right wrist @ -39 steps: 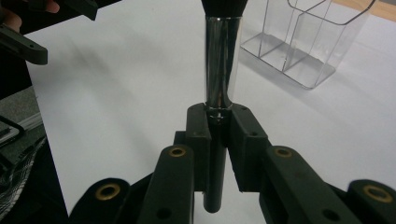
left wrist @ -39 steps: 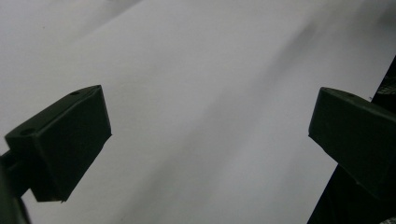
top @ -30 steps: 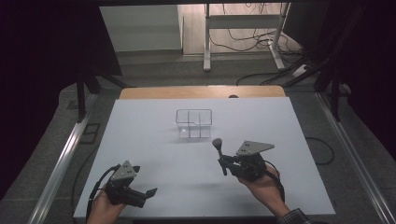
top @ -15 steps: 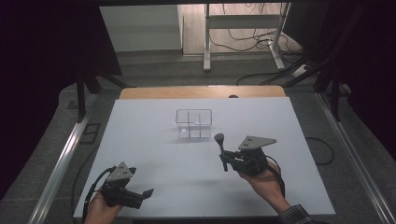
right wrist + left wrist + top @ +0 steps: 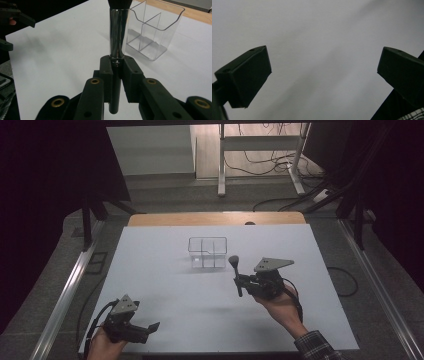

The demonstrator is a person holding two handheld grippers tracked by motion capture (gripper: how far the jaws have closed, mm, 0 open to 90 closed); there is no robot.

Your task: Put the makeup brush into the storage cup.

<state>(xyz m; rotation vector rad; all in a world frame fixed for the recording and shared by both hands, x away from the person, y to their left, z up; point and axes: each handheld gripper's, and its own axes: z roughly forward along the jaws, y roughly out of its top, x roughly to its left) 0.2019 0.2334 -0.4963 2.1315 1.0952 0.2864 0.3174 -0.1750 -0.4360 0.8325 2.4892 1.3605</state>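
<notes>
right gripper [image 5: 117,63] has its jaws pinched tight on a brush [image 5: 119,35], gripping the dark handle just below the shiny metal ferrule, so the brush stands nearly upright with its bristles at the top; a grip that low on the shaft leaves the head free and the handle end poking out beneath the jaws, probably so that end can go down first into a holder; in the high view the brush [image 5: 235,272] hangs above the white table [image 5: 165,285], just near of the organizer [image 5: 208,253] and to its right, not yet over it; left gripper [image 5: 148,328] rests low at the near left corner, well apart from the work, jaws spread wide with nothing but bare table between them, likely parked out of the way; farther off, the clear organizer [image 5: 153,32] sits upright and empty near the table's middle, its dividers making open-topped compartments that face the brush.
</notes>
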